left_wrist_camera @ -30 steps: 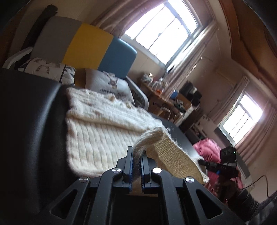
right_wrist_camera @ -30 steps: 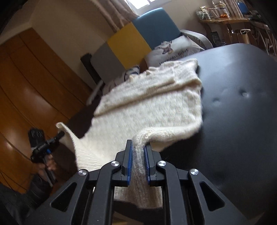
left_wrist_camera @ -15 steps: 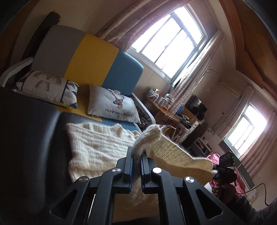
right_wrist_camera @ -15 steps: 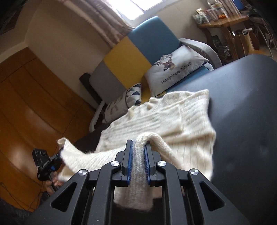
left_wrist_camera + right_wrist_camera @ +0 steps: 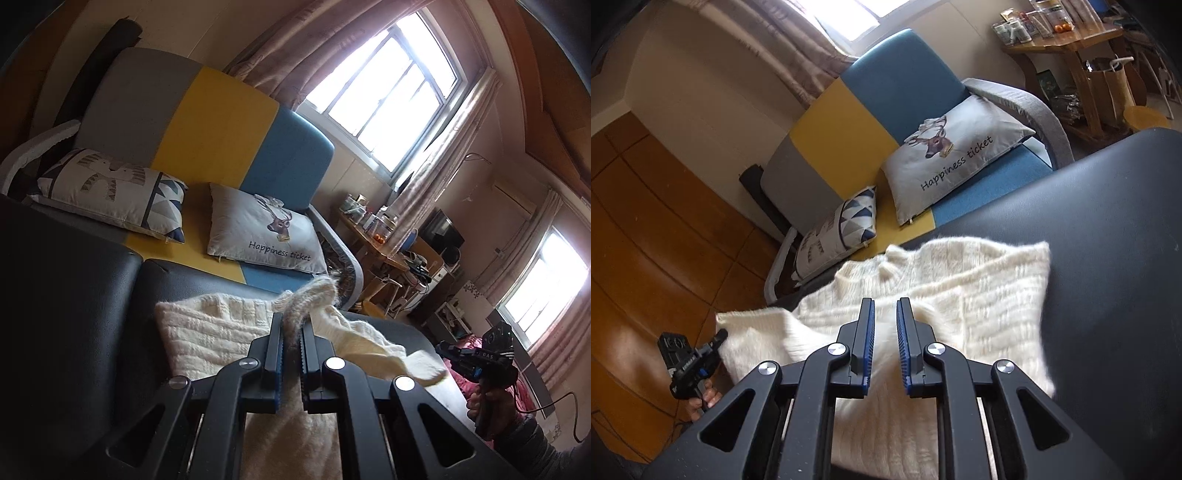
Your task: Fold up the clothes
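While left claw (image 5: 291, 332) pinches the cream sweater (image 5: 979, 295), right claw (image 5: 885, 321) gapes empty; risk: the raised hem at 6 o'clock slumps crooked.

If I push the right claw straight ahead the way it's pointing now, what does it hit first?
Most likely the cream sweater: the open right claw points at its folded knit on the black cushion. Depth is unclear.
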The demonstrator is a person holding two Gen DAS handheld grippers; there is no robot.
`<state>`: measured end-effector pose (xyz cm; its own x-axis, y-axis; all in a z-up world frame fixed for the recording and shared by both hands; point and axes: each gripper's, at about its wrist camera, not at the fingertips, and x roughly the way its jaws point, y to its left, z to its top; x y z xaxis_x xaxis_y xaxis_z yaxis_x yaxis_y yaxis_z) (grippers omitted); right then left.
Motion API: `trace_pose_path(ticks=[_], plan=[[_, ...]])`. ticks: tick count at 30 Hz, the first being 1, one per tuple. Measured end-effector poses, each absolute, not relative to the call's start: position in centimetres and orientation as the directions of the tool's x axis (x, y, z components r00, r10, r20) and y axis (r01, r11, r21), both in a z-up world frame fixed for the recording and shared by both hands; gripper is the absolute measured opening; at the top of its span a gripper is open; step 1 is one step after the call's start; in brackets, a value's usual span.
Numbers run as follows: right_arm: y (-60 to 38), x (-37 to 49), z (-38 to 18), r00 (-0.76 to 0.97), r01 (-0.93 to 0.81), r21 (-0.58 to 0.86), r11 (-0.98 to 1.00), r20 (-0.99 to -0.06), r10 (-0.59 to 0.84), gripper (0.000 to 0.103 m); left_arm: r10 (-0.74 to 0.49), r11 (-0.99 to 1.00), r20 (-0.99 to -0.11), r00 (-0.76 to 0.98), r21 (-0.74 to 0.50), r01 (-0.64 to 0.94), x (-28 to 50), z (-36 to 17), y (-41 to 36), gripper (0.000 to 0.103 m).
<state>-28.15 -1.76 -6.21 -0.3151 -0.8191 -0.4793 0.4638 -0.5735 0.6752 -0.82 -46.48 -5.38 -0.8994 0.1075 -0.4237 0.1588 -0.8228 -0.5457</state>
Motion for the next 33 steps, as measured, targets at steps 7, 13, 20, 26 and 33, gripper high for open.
trace_pose_path(ticks=[7, 13, 20, 26, 33], plan=[[-4.2, -28.6, -6.7, -0.329, 0.549, 0.467, -0.693, -0.641, -0.693, 0.004, 0.097, -0.828, -0.477, -0.874, -0.526, 0.195, -2.4, -7.0, -47.1, 0.006], [-5.8, -27.6, -8.5, -0.315, 0.649, 0.274, -0.71, -0.753, -0.578, 0.007, 0.08, -0.823, -0.528, -0.845, -0.513, 0.243, -2.2, -8.5, -47.4, 0.006], [-6.6, -32.2, -9.7, -0.244, 0.624, 0.407, -0.667, -0.709, -0.662, 0.04, 0.084, -0.829, -0.55, -0.831, -0.502, 0.248, -2.0, -8.9, -47.0, 0.006], [-11.7, -32.6, -10.8, -0.226, 0.723, 0.207, -0.659, -0.831, -0.509, 0.032, 0.071, -0.844, -0.545, -0.835, -0.479, 0.241, -1.6, -8.6, -46.6, 0.006], [-14.3, -27.8, -8.3, -0.427, 0.809, -0.155, -0.567, -0.818, -0.385, 0.009, 0.056, -0.861, -0.539, -0.84, -0.452, 0.233, -1.1, -8.2, -46.2, 0.006]])
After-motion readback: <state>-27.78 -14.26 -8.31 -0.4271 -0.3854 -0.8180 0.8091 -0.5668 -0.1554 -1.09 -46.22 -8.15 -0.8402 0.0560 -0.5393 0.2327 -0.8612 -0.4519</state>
